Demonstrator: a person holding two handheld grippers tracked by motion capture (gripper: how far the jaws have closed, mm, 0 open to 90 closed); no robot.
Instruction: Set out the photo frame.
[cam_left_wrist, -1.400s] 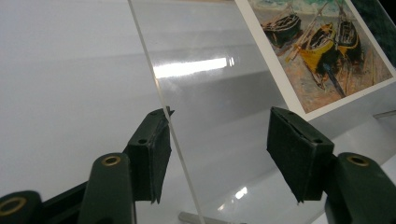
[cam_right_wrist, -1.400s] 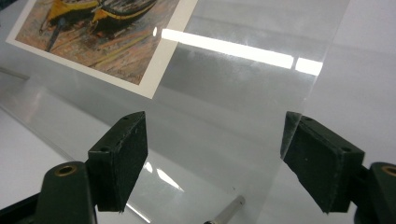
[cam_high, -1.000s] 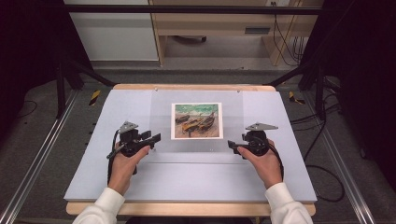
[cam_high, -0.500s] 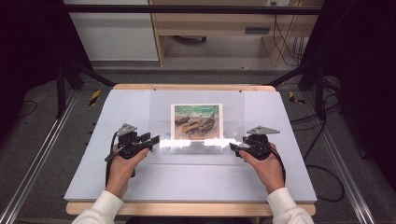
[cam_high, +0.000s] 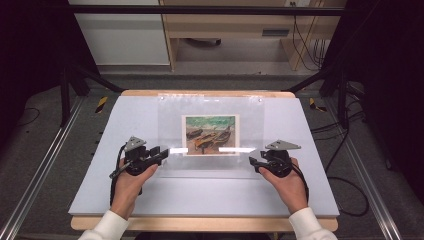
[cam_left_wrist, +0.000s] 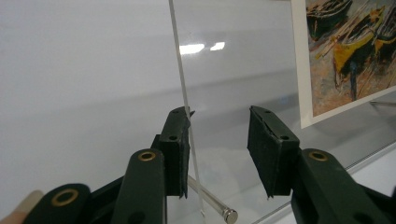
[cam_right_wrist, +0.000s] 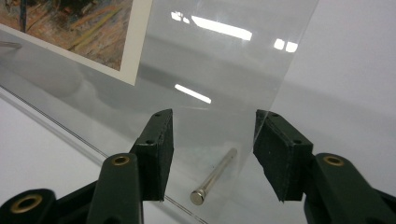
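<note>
- Both grippers slid nearer since earlier, lifting the clear acrylic sheet (cam_high: 210, 135) over the boat painting print (cam_high: 210, 134).
- Left gripper (cam_high: 162, 152) and right gripper (cam_high: 252, 161): fingers spread, released, straddling its near corners.

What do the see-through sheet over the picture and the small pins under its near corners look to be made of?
Clear sheet: probably acrylic, glossy; it mirrors ceiling lights and shows a crisp, rigid edge. Pin: polished metal, likely steel, silvery with a bright flat head; another pin looks alike.

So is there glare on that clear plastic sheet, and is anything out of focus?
High view: two white glare streaks on the clear acrylic sheet flanking the boat painting print. Left gripper view: small reflections up top, nearest jaw parts soft. Right gripper view: several bright streaks across the sheet, small metal pin sharp.
</note>
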